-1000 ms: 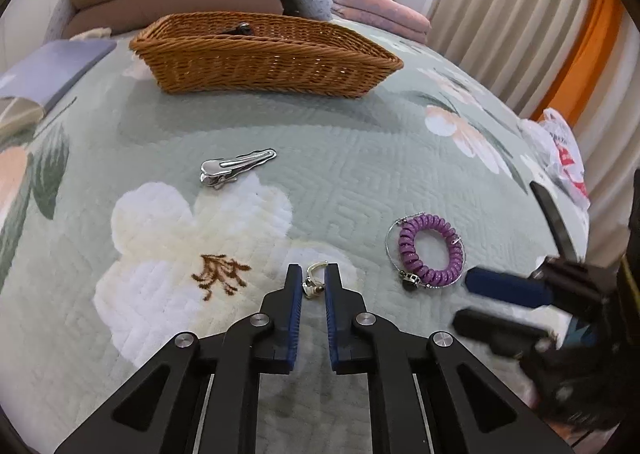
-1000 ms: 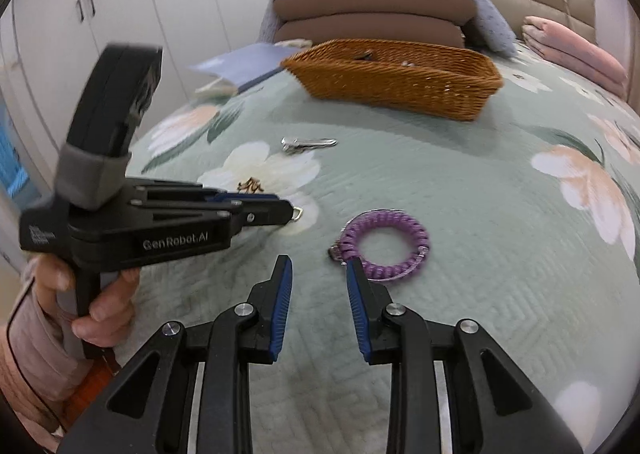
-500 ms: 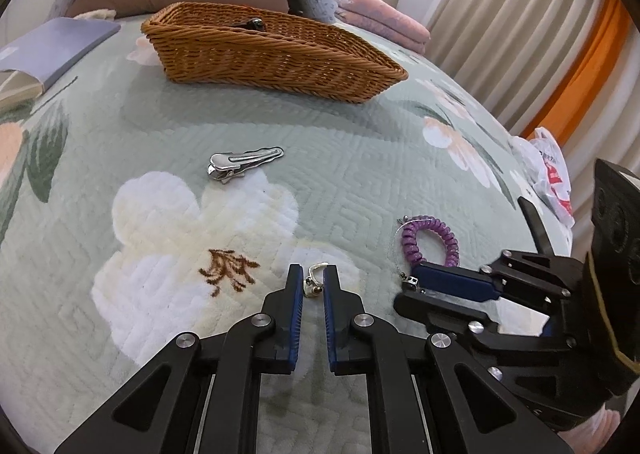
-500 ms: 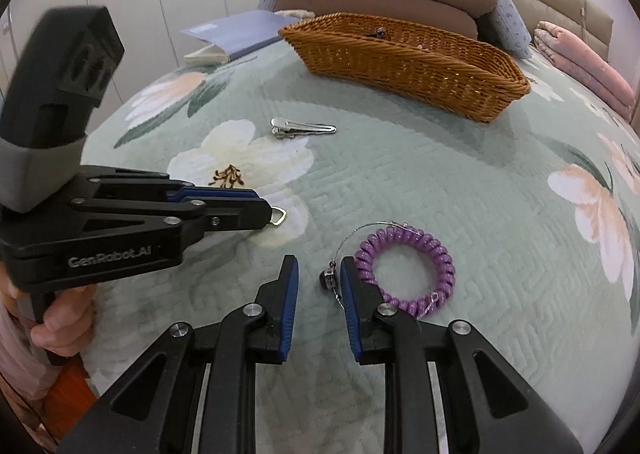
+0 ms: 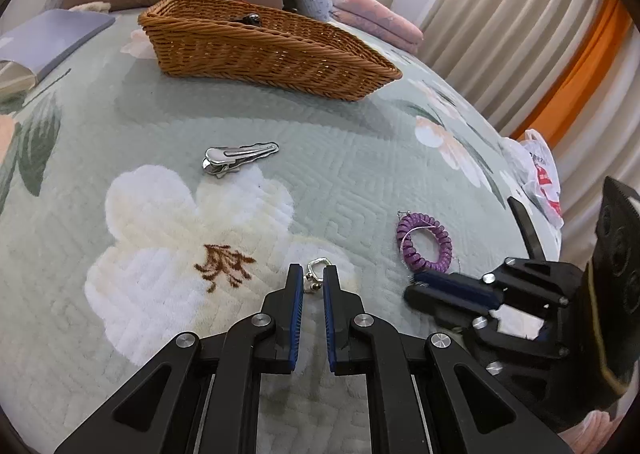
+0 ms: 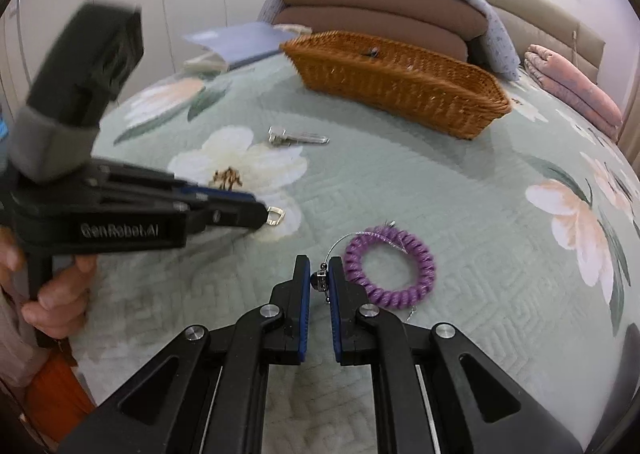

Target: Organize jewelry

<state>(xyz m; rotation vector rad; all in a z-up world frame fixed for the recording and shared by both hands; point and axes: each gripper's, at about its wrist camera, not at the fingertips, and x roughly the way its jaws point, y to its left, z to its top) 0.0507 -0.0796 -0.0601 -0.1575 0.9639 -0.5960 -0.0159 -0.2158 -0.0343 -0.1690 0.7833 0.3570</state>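
My left gripper (image 5: 311,283) is shut on a small silver ring charm (image 5: 317,268), held just above the quilt; the charm also shows at its tips in the right wrist view (image 6: 275,216). My right gripper (image 6: 319,280) is shut on the clasp bead (image 6: 319,280) of a thin silver bangle (image 6: 340,244) lying with a purple spiral hair tie (image 6: 390,268). The hair tie also shows in the left wrist view (image 5: 424,240). A silver hair clip (image 5: 236,156) lies on the quilt farther off. A wicker basket (image 5: 256,50) stands at the back.
The bed's green floral quilt (image 5: 340,158) carries everything. A blue book (image 5: 48,42) lies at the back left, pillows (image 6: 380,14) behind the basket, folded pink blankets (image 6: 572,86) at the back right. A plastic bag (image 5: 540,174) and curtains are beyond the right edge.
My right gripper moved forward to the bangle's clasp and closed on it. My left gripper stayed shut on the ring charm and lifted slightly.
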